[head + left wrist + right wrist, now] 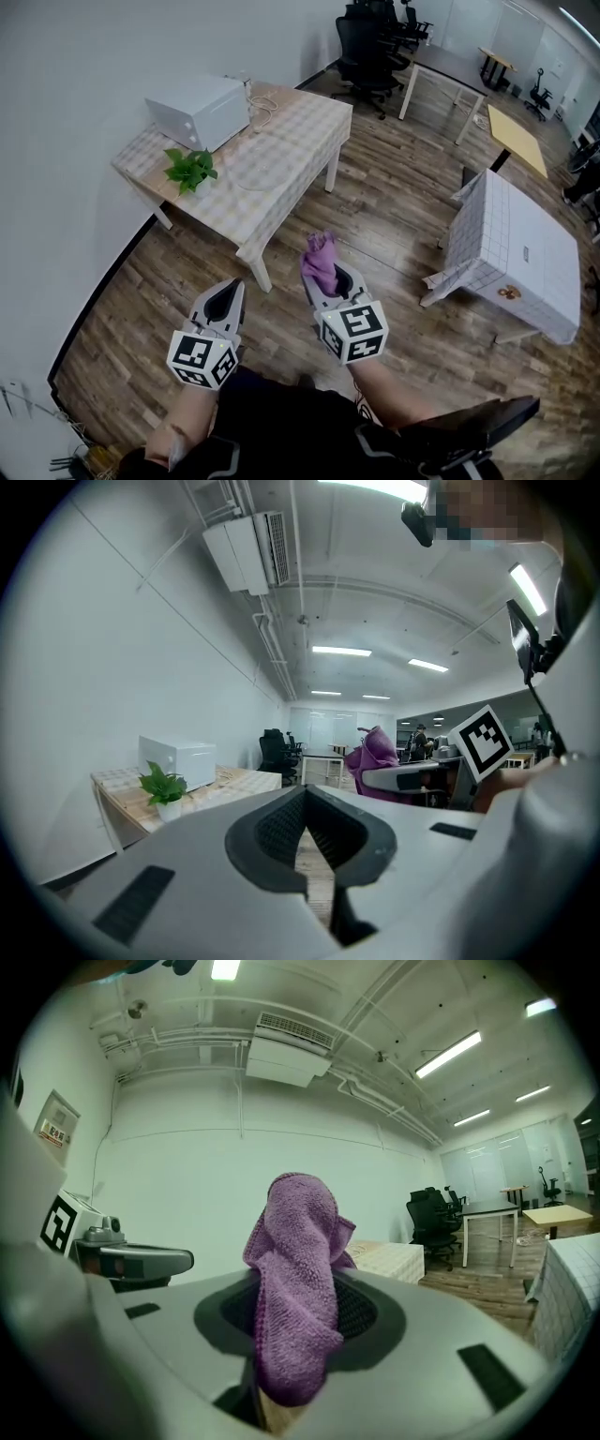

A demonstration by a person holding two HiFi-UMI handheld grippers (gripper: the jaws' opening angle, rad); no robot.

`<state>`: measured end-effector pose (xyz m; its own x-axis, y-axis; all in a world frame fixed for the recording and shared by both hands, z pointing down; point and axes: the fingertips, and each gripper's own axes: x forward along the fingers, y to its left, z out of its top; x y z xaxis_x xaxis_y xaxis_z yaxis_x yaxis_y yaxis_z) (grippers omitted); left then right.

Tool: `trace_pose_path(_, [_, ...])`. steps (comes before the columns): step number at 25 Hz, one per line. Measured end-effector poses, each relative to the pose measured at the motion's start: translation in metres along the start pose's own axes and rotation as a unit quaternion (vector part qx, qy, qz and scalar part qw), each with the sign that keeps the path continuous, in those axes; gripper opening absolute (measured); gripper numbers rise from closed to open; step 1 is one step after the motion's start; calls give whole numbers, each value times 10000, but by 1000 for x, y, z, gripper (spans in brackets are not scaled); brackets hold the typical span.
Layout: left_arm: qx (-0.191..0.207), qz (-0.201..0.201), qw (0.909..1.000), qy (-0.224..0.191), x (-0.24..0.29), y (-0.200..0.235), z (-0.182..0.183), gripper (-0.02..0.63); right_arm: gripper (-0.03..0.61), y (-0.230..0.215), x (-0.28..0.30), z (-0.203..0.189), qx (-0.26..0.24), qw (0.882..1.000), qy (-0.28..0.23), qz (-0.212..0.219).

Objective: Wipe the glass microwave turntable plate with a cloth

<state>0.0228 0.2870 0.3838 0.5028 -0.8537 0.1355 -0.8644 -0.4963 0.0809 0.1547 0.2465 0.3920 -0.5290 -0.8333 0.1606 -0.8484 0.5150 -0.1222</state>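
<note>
A purple cloth [321, 257] sticks up from my right gripper [327, 278], which is shut on it; in the right gripper view the cloth [294, 1283] fills the gap between the jaws. My left gripper [228, 295] is shut with nothing in it, its jaws meeting in a point [305, 825]. Both grippers hang over the wooden floor, well short of the table [309, 112]. On the table a faint clear round plate [264, 169] lies near the middle, hard to make out. From the left gripper view the cloth [373, 752] and right gripper show at the right.
A white microwave [199, 111] stands at the table's back left, with a small potted plant [190, 170] in front of it. A second cloth-covered table [525, 246] stands at the right. Office chairs [367, 42] and desks are further back. A white wall runs along the left.
</note>
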Motion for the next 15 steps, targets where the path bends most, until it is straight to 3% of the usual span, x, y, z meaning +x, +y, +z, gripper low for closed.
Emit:
trace_pose_path(8, [-54, -55, 10000, -50, 22, 29, 3, 3, 150, -6, 29, 1, -49, 9999, 68, -113])
trace_pose_path(15, [-50, -209, 9997, -121, 43, 80, 15, 3, 152, 5, 72, 10, -65, 9995, 106, -273])
